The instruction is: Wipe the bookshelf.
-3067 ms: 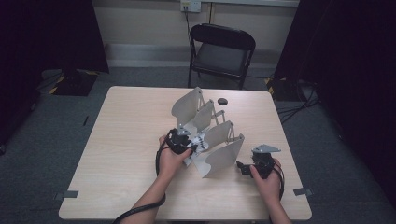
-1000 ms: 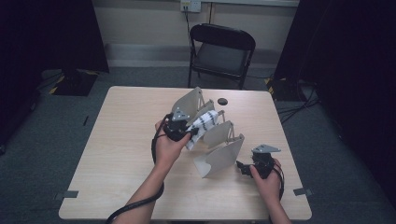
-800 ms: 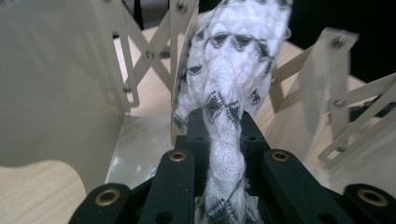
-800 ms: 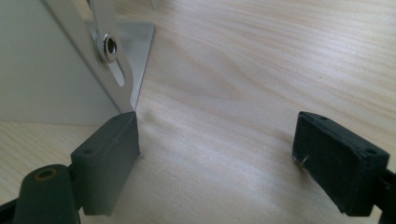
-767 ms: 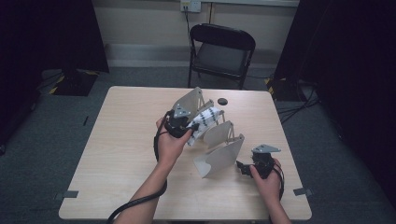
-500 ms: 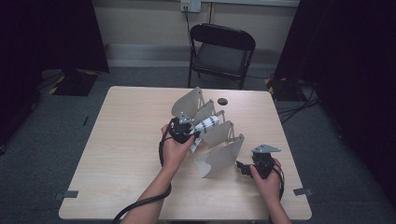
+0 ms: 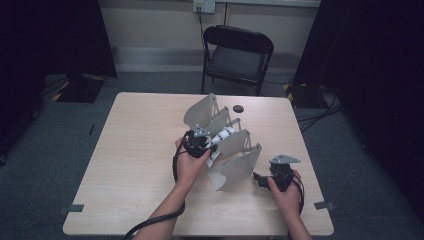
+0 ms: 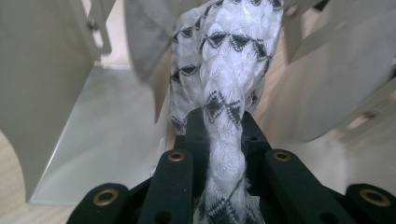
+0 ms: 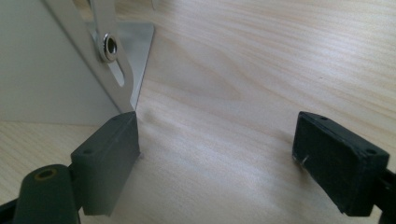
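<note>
A grey metal rack (image 7: 239,162) of fanned divider plates stands mid-table. My left gripper (image 7: 208,145) is shut on a white cloth with black triangle pattern (image 7: 222,136), which lies in a slot between two middle dividers. In the left gripper view the cloth (image 8: 227,65) runs forward from the jaws (image 8: 219,128) between the plates (image 8: 44,74). My right gripper (image 7: 258,179) rests open at the rack's near right corner. In the right gripper view its jaws (image 9: 217,149) stand wide apart on bare wood, the left pad (image 9: 109,149) touching the rack's base plate corner (image 9: 135,42).
A small black round object (image 7: 238,108) lies on the table behind the rack. A black folding chair (image 7: 239,52) stands beyond the far edge. The wooden tabletop (image 7: 130,150) is open to the left of the rack. Cables trail from both grippers.
My left gripper lifted the cloth to the rack's middle slots, then drew slightly nearer and to the right with it. The right gripper has stayed still.
</note>
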Motion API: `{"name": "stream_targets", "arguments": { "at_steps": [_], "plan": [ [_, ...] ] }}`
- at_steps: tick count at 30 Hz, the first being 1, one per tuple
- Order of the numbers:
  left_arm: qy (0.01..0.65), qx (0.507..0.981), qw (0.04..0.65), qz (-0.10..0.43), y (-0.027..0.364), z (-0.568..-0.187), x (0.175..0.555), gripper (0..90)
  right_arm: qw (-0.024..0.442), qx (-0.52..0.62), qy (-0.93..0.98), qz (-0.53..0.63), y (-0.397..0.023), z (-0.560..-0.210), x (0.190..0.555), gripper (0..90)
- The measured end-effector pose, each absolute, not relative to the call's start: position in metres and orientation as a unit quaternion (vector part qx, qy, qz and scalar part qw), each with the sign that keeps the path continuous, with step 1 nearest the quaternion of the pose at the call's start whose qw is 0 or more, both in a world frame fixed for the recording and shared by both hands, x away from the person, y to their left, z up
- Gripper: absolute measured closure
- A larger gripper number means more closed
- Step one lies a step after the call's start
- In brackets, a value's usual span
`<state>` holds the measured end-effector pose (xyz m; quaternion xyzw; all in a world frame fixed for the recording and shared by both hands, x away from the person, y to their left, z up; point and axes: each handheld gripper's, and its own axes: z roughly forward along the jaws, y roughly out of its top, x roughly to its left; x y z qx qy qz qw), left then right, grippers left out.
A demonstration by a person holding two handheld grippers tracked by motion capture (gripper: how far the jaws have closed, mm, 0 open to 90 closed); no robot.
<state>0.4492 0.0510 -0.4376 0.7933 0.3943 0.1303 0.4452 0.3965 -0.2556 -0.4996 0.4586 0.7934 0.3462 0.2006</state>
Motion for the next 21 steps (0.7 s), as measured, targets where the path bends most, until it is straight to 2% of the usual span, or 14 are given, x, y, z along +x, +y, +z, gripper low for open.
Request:
{"name": "stream_targets", "arguments": {
  "at_steps": [10, 21],
  "plan": [
    [0.373, 0.777, 0.481, 0.162, 0.051, -0.393, 0.447, 78.9, 0.201, 0.459, 0.793, 0.346, -0.256, -0.5, 0.396, 14.2],
    [0.354, 0.82, 0.428, 0.138, 0.033, -0.42, 0.453, 79.2, 0.2, 0.459, 0.793, 0.346, -0.255, -0.5, 0.396, 14.2]
  ]
}}
